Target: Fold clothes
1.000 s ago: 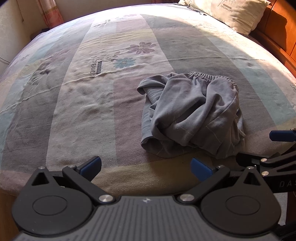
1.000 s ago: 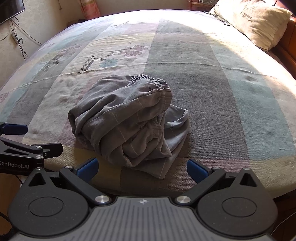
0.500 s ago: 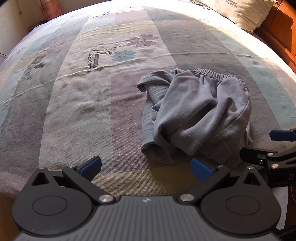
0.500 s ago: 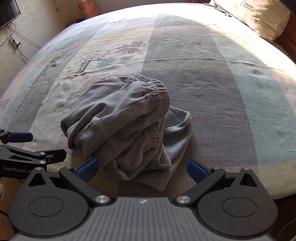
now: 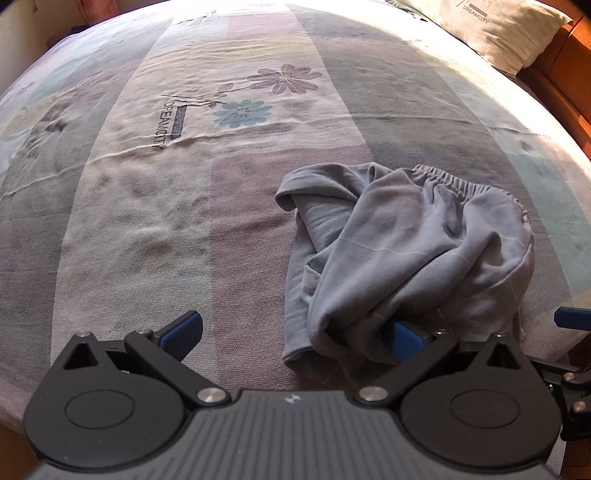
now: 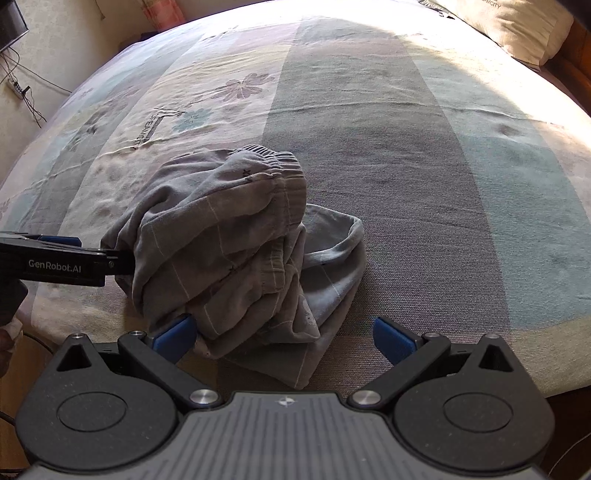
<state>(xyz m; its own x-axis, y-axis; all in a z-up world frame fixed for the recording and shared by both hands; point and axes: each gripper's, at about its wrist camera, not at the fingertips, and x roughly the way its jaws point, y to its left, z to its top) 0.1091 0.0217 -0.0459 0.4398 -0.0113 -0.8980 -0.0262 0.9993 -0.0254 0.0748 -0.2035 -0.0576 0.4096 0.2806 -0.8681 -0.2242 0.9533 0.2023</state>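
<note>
A crumpled pair of grey shorts [image 5: 406,258] lies in a heap near the front edge of a bed [image 5: 147,221], with two sets of hand-held tongs drawn up on either side of it. The left tongs [image 5: 291,334] stand wide apart, nothing between them; the left blue pad sits over bare bedspread, while the right pad [image 5: 404,338] is tucked against the near, lower fold of the shorts, which partly cover it. From the right wrist view the right tongs [image 6: 282,336] are likewise spread apart, gripping nothing: their left pad [image 6: 175,334] touches the underside of the heap, their right pad [image 6: 393,339] stands clear of the cloth over the bedspread. The near hem of the shorts [image 6: 273,317] falls between those two pads. The elastic waistband [image 6: 275,162] lies at the far side of the heap from both tongs. The left tool's black body, lettered "GenRobot.AI" [image 6: 55,265], reaches in from the left of the right tongs and meets the heap's side. The bedspread is striped and printed with flowers [image 5: 282,79] well beyond the left tongs. A cream pillow [image 5: 495,29] rests at the far right, beside a wooden bed frame [image 5: 565,74].
</note>
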